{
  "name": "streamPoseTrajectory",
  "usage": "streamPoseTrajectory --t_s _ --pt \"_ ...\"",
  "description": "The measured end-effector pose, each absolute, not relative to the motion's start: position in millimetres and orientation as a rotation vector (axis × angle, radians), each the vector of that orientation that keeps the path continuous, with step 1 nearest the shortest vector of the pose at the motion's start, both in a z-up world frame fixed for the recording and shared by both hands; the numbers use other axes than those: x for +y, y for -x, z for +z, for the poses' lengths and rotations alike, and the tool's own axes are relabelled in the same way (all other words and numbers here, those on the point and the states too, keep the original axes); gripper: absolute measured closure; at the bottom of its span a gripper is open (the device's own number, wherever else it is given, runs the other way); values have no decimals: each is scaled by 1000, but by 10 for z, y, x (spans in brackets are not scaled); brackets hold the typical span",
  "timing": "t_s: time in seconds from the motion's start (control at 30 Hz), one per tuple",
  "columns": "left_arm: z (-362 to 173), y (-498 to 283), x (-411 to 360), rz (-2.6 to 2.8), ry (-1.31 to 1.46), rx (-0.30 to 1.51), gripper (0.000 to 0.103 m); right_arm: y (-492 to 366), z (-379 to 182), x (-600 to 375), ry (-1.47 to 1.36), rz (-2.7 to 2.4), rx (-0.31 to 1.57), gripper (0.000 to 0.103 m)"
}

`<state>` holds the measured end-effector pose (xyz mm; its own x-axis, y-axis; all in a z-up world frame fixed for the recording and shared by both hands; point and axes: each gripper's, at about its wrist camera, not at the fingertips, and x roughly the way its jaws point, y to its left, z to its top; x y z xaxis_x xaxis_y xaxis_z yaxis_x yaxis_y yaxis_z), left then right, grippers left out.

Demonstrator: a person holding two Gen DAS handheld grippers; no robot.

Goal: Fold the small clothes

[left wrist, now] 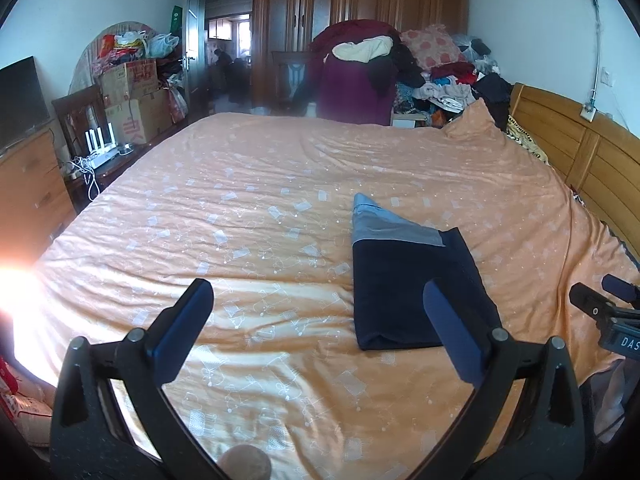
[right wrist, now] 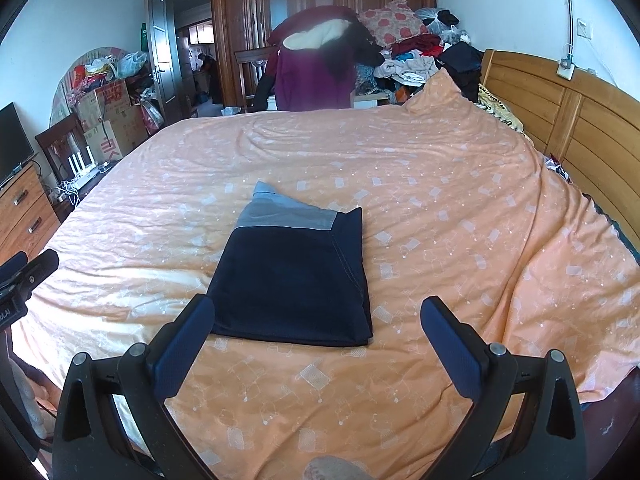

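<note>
A small dark navy garment (left wrist: 404, 280) (right wrist: 294, 276) with a grey-blue band at its far end lies folded flat on the orange bedspread (left wrist: 248, 216) (right wrist: 440, 220). My left gripper (left wrist: 318, 296) is open above the bed, its right finger in front of the garment's near right edge, nothing between the fingers. My right gripper (right wrist: 316, 312) is open too, held just short of the garment's near edge, its left fingertip overlapping the near left corner. The right gripper's tip (left wrist: 600, 308) shows at the right edge of the left wrist view, the left gripper's tip (right wrist: 28, 272) at the left edge of the right wrist view.
A wooden headboard (left wrist: 580, 152) (right wrist: 560, 112) runs along the right. Piled clothes (left wrist: 440, 76) (right wrist: 408, 48) and a chair draped in a purple garment (left wrist: 352, 88) stand beyond the far edge. Boxes (left wrist: 132, 96), a dresser (left wrist: 28, 184) and a TV sit at left.
</note>
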<state>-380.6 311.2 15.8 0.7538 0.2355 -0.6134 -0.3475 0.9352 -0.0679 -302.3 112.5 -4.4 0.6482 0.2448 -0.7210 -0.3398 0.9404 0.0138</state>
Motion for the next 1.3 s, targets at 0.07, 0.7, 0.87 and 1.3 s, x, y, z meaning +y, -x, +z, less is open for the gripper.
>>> streamPoseTrajectory --t_s 0.07,0.7,0.87,1.3 --pt "153 3805 3134 305 201 644 0 3007 -34 1135 128 331 798 0" --pt "217 3814 3045 271 164 636 0 2919 12 1131 113 337 790 0" --pt "244 3830 3034 267 164 621 0 2891 -42 1106 83 335 789 2" --pt "207 3837 3061 254 182 618 0 2861 -96 1166 132 268 777 0"
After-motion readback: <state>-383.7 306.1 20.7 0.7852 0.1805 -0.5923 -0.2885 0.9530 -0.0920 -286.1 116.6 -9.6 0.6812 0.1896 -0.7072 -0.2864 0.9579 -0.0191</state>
